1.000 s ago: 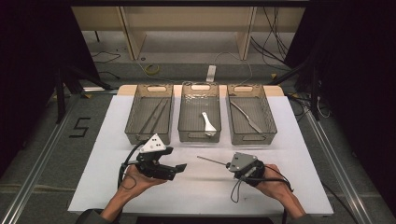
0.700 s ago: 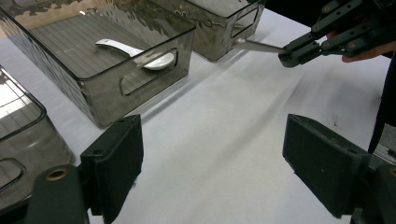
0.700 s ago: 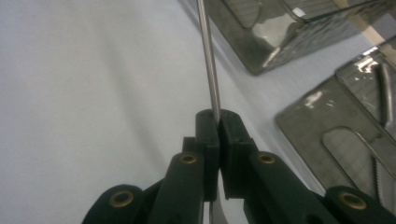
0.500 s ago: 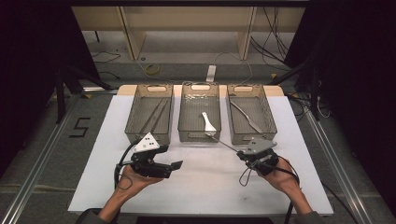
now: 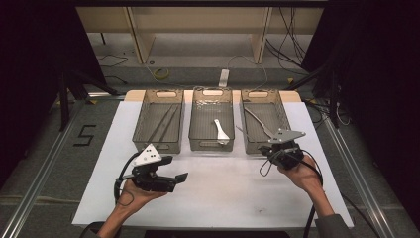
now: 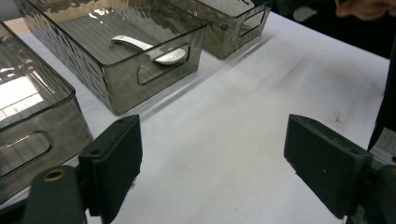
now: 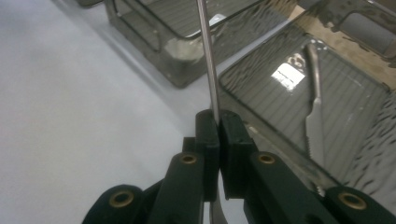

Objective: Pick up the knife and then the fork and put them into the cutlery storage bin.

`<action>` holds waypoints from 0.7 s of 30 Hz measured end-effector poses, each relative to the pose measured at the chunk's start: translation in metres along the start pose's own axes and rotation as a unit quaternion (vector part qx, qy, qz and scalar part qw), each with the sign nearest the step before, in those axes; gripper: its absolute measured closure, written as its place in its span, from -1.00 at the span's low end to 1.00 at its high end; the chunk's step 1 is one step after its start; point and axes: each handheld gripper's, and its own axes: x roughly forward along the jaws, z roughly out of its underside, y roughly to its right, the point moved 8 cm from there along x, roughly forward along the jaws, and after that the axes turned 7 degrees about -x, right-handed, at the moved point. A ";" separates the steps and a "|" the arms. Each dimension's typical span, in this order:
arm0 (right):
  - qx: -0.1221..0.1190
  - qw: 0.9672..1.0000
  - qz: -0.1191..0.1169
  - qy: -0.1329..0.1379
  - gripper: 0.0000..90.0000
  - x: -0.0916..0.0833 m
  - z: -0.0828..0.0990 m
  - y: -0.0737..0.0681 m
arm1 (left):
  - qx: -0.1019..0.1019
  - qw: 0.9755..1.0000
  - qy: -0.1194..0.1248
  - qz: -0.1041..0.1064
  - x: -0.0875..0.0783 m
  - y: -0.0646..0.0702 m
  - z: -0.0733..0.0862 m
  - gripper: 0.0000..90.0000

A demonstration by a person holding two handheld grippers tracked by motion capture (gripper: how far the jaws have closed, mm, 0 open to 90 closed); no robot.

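The right gripper (image 7: 219, 122), clamped on a thin metal utensil handle (image 7: 207, 56), holds it over the near edge of the right-hand bin (image 5: 257, 144), which contains a knife (image 7: 316, 112), while the left gripper (image 6: 212, 163) hovers spread and empty above the white table (image 6: 243, 116).

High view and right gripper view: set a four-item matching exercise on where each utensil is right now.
Things:
1. white ceramic spoon
2. silver metal knife
3. pair of dark chopsticks
4. thin metal utensil

Places:
A. left clear plastic bin
B. between the shut jaws of the right claw
C. middle clear plastic bin
D. right clear plastic bin

Pairs: 1-C, 2-D, 3-A, 4-B.
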 end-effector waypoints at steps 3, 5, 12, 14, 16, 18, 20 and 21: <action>0.014 1.000 0.003 0.003 0.95 -0.001 -0.005 0.010 | -0.001 1.000 0.003 0.001 0.000 0.000 0.000 -0.59; 0.025 1.000 0.002 0.003 0.95 -0.001 -0.008 0.017 | 0.000 1.000 0.008 0.002 -0.002 -0.001 -0.002 -0.59; 0.051 0.999 0.015 -0.005 0.95 0.002 -0.017 0.045 | -0.003 1.000 0.015 -0.002 -0.005 -0.003 -0.002 -0.59; 0.056 0.998 0.021 -0.014 0.95 0.006 -0.018 0.053 | -0.001 1.000 0.016 -0.006 -0.004 -0.003 -0.002 -0.59; 0.062 0.998 0.025 -0.019 0.95 0.010 -0.019 0.060 | 0.000 1.000 0.016 -0.007 -0.005 -0.004 -0.001 -0.59; 0.068 0.997 0.029 -0.026 0.95 0.015 -0.019 0.067 | 0.001 1.000 0.017 -0.007 -0.005 -0.004 -0.001 -0.59; 0.075 0.996 0.028 -0.031 0.95 0.020 -0.020 0.073 | 0.003 1.000 0.016 -0.008 -0.005 -0.004 -0.001 -0.59; 0.079 0.996 0.029 -0.034 0.95 0.023 -0.021 0.075 | 0.000 1.000 0.018 -0.008 -0.006 -0.004 -0.001 -0.59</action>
